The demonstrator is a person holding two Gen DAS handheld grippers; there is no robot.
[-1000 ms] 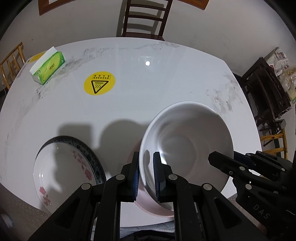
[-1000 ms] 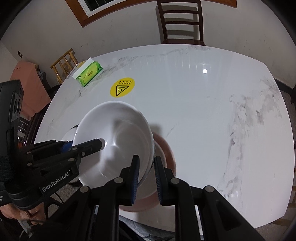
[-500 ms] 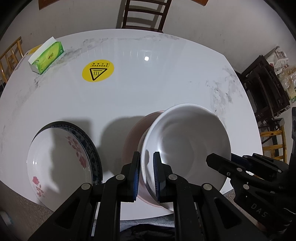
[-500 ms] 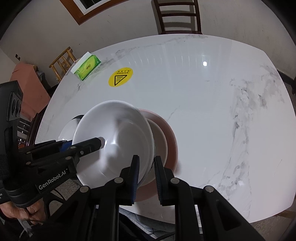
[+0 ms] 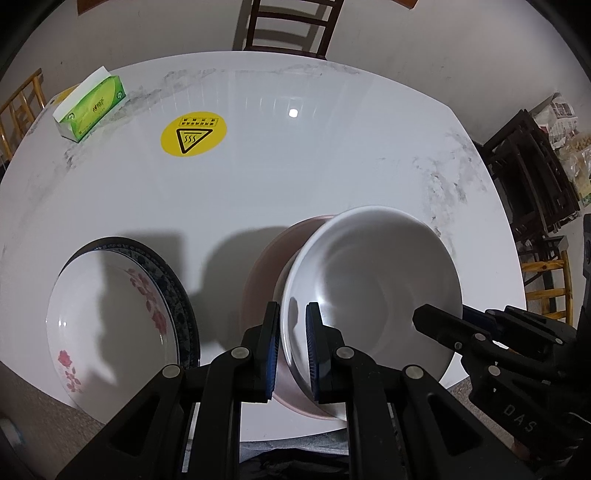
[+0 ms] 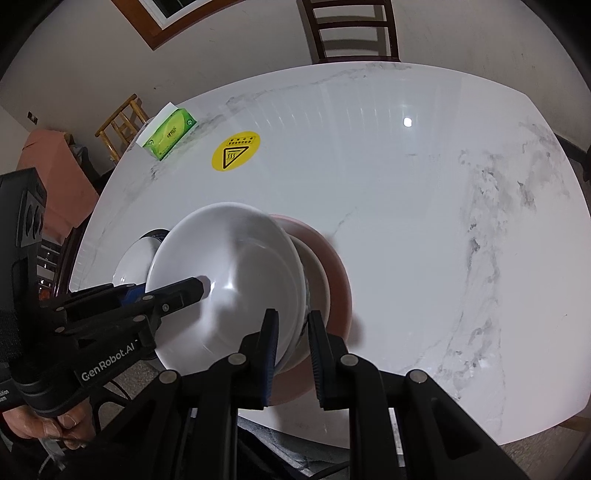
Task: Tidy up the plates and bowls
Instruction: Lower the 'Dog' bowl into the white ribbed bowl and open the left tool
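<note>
A large white bowl [image 5: 373,280] hangs tilted over a pink dish [image 5: 266,280] near the table's front edge. My left gripper [image 5: 291,310] is shut on the bowl's left rim. My right gripper [image 6: 291,317] is shut on the opposite rim. Each gripper shows in the other's view: the right gripper [image 5: 421,317] at the bowl's right side, the left gripper [image 6: 199,286] reaching in over the white bowl [image 6: 229,280]. The pink dish [image 6: 340,277] sticks out to the bowl's right; whether the bowl touches it I cannot tell. A floral plate [image 5: 110,317] lies on a dark-rimmed plate [image 5: 177,295] to the left.
On the white marble table [image 5: 295,177] are a round yellow warning sticker [image 5: 194,133] and a green tissue box [image 5: 90,105] at the far left. Wooden chairs stand around it, one chair [image 5: 291,26] at the far side. A person's hand [image 6: 33,424] holds the left gripper.
Both grippers keep their hold on the white bowl. More of the pink dish now shows from behind the bowl than a second ago.
</note>
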